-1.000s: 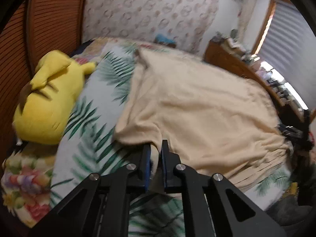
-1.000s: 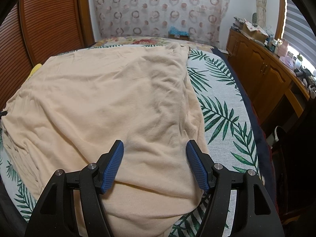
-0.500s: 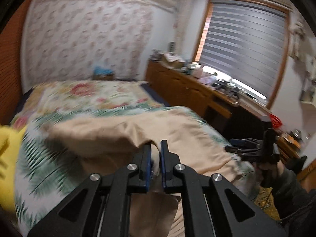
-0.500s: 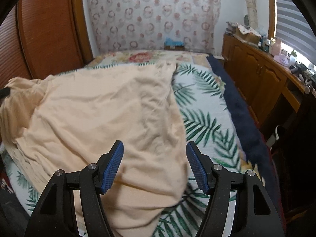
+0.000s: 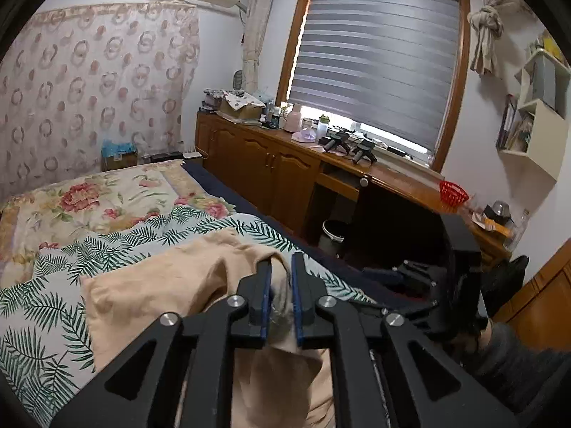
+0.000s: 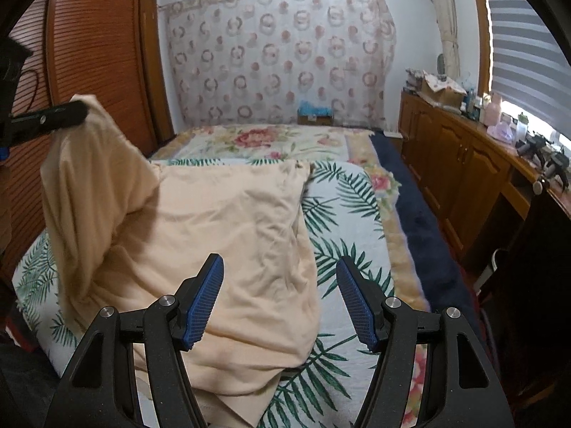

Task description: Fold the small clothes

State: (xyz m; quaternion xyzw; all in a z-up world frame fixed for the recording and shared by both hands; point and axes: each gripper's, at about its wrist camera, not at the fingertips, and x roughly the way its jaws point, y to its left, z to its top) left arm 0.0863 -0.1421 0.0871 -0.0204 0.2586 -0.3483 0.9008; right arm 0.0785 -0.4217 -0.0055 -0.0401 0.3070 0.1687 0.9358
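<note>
The left gripper (image 5: pixel 282 296), jaws just easing apart, lifts the cream cotton garment's (image 6: pixel 221 221) left edge to fold rightward (right gripper (image 6: pixel 280 299) spread, empty).

No text, label, brand or number can be read on anything here.

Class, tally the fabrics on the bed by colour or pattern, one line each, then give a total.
beige garment: 1
palm-leaf sheet: 1
rose-print blanket: 1
navy blanket: 1
Total: 4
</note>
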